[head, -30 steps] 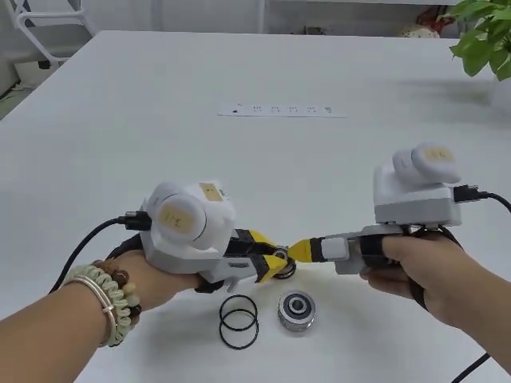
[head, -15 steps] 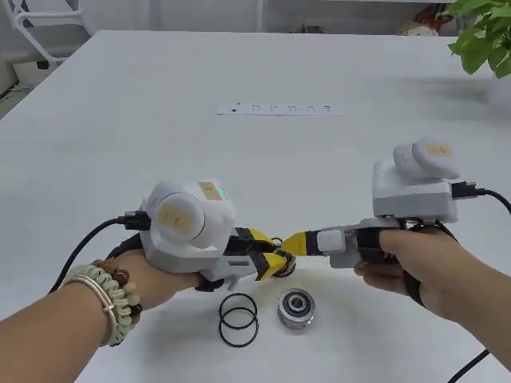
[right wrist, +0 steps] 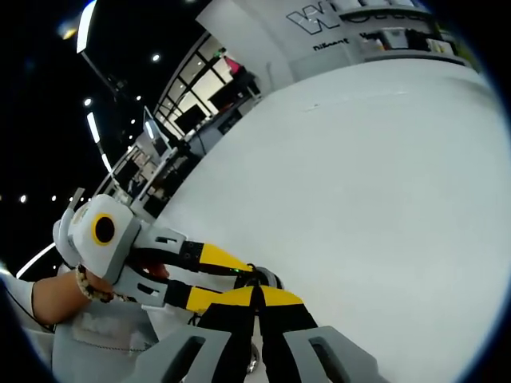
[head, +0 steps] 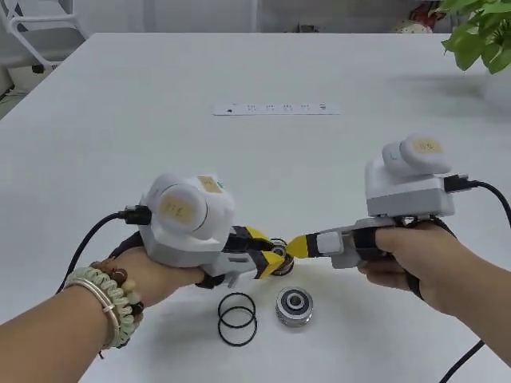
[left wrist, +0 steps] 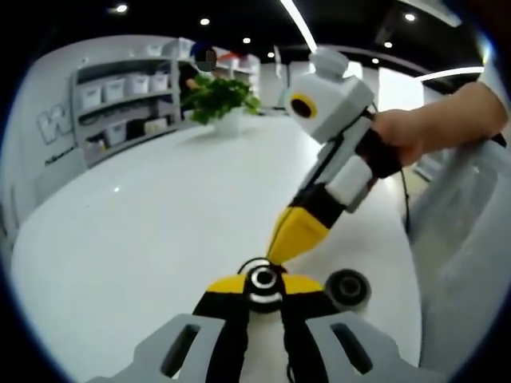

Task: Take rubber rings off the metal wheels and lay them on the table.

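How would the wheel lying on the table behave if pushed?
The metal wheel lies flat, so it would likely slide, not roll. It looks solid, probably heavy for its size; its shiny rim may be slippery.

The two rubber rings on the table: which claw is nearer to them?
Left. The left claw is just beyond the rings, holding a wheel; the right claw meets it from farther right, beyond the loose wheel.

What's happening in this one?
A person holds a metal wheel clamped in the left gripper, just above the table. The right gripper, jaws shut, meets the wheel's rim, seemingly pinching its rubber ring. Two loose rings lie on the table beside a second wheel.
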`<action>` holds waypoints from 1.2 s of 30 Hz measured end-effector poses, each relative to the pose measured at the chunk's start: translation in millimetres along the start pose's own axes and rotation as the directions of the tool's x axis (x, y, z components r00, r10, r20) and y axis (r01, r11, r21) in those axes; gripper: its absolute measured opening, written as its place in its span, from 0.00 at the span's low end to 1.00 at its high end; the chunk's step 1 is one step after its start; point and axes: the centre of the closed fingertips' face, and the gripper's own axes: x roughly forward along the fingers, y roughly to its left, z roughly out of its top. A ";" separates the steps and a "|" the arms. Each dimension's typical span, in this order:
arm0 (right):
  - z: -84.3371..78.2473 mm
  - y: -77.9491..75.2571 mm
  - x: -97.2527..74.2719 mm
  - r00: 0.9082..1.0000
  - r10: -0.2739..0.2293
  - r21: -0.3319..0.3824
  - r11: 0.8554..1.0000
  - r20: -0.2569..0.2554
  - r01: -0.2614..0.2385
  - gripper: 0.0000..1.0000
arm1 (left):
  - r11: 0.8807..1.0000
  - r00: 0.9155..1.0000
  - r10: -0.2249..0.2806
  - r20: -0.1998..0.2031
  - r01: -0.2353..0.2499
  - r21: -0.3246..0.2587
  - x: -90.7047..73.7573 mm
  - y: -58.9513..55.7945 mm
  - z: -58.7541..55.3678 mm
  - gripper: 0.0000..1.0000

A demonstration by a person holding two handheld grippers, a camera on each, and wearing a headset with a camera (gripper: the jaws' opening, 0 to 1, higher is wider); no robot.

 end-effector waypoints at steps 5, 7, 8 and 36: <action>2.3 1.8 -4.5 1.000 0.004 0.013 1.000 0.022 -0.004 0.00 | 1.000 1.000 -0.008 -0.002 0.008 0.030 -6.1 -1.0 6.1 0.19; 3.1 3.0 -5.3 0.999 0.010 0.017 1.000 0.031 -0.010 0.00 | 0.999 1.000 -0.009 0.005 0.009 0.034 -10.5 -1.4 13.3 0.20; 2.8 3.9 -7.0 0.999 0.015 0.022 1.000 0.036 -0.015 0.00 | 0.999 1.000 -0.009 0.006 0.009 0.035 -11.3 -1.5 14.6 0.22; 40.9 59.5 -13.0 0.976 0.159 -0.026 0.987 0.151 -0.157 0.00 | 0.996 0.995 0.015 0.097 -0.024 0.088 -124.4 -0.7 61.8 0.57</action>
